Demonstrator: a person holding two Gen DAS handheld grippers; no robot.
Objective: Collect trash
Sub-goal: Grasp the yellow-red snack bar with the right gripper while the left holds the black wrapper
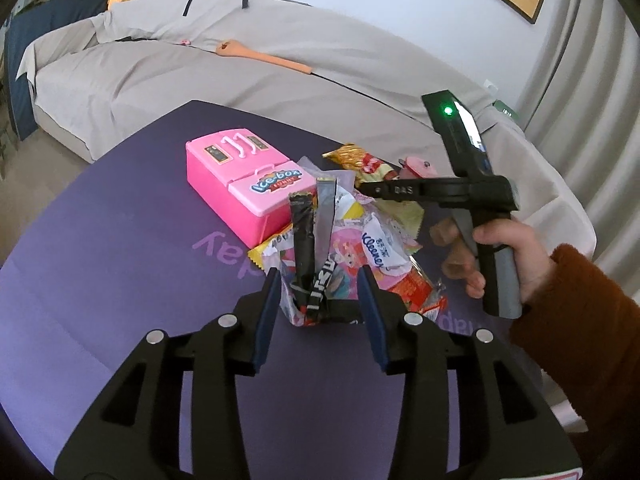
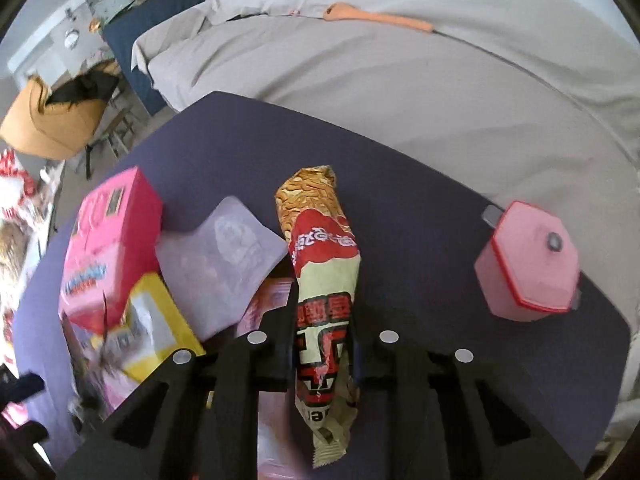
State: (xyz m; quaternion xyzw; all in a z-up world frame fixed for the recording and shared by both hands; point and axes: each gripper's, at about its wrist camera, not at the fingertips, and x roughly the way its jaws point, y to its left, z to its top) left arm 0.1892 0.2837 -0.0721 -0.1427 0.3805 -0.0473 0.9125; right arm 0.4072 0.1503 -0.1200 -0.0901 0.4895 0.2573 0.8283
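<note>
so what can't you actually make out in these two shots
- Left wrist view: the right claw's tips are hidden behind the wrapper pile, so what they hold is unseen there.
- Left wrist view: the pink pot is mostly hidden by the right claw's body.
- Right wrist view: the pink toy fridge and yellow wrapper are blurred, their print unreadable.
- Right wrist view: the noodle packet between the right claw fingers covers the pads.

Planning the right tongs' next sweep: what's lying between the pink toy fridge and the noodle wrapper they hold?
In the right wrist view, a translucent plastic sleeve lies flat on the purple mat between the pink toy fridge and the noodle wrapper.
</note>
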